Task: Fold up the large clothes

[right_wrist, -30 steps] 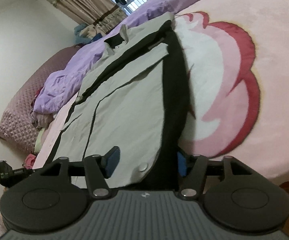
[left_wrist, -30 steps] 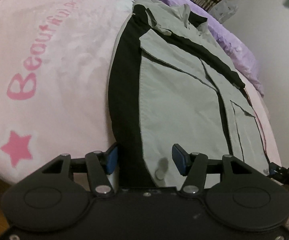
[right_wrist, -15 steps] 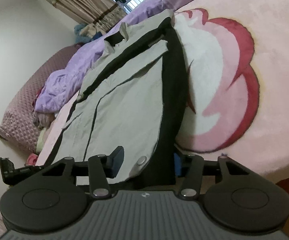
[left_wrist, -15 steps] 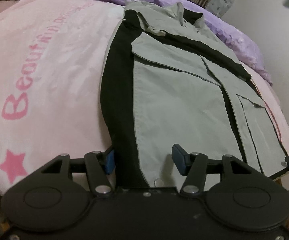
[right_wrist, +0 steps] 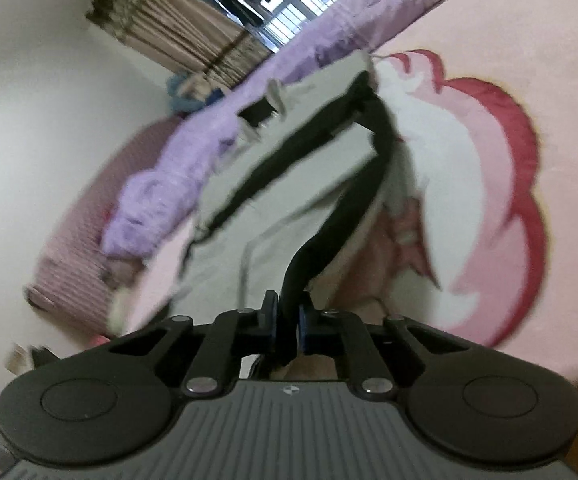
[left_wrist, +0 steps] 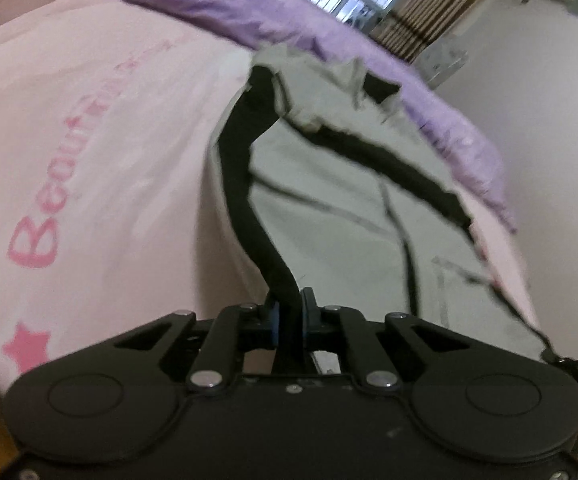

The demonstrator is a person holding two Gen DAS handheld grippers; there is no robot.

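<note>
The grey-green jacket with black side panels lay lengthwise on the pink blanket, its hem at the near edge of the bed and its collar at the far end, against the purple quilt. The left gripper had just been closing, and its jaws were now clamped on the black panel at the near left corner of the hem. The right gripper had likewise just been closing and pinched the black strip at the near right corner, where the cloth rose off the blanket. The jacket's long axis ran straight away from both grippers, so the coming fold would likely carry the hem far, toward the collar. Neither hand looked nearer to it; each held its own corner.
</note>
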